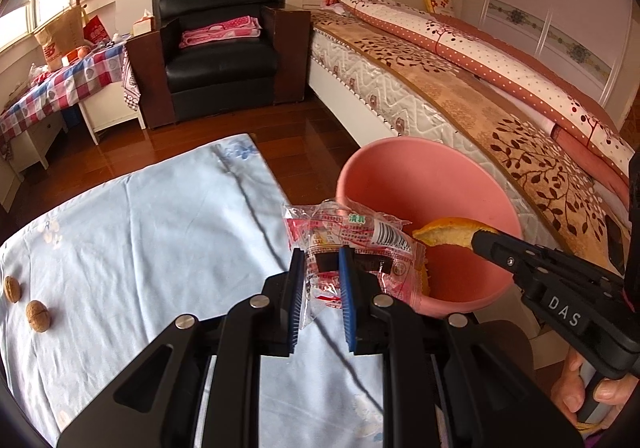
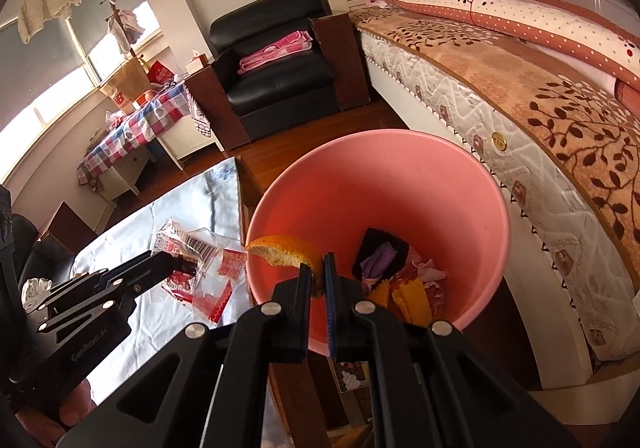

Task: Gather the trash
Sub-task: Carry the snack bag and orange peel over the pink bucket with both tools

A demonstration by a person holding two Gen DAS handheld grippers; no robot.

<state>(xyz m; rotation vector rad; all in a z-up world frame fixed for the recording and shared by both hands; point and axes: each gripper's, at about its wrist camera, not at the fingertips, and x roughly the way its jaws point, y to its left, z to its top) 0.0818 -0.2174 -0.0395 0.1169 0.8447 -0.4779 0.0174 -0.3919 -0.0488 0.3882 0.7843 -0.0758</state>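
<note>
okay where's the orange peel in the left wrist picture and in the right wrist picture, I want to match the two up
Left wrist view: the orange peel is right of centre, over the pink bin, pinched at the tip of the right gripper coming in from the right.
Right wrist view: the orange peel is just below centre, at the right gripper, over the bin's near-left rim.
Shared landmark: the pink bin.

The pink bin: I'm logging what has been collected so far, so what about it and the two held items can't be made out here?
- Pink bin contents: right wrist view shows crumpled scraps, too jumbled to identify; the right tool covers some.
- Bin base: hidden behind the tools in both views.
- Plastic wrapper: print too small to read.
- Orange peel: gripped end hidden between the fingers.
</note>
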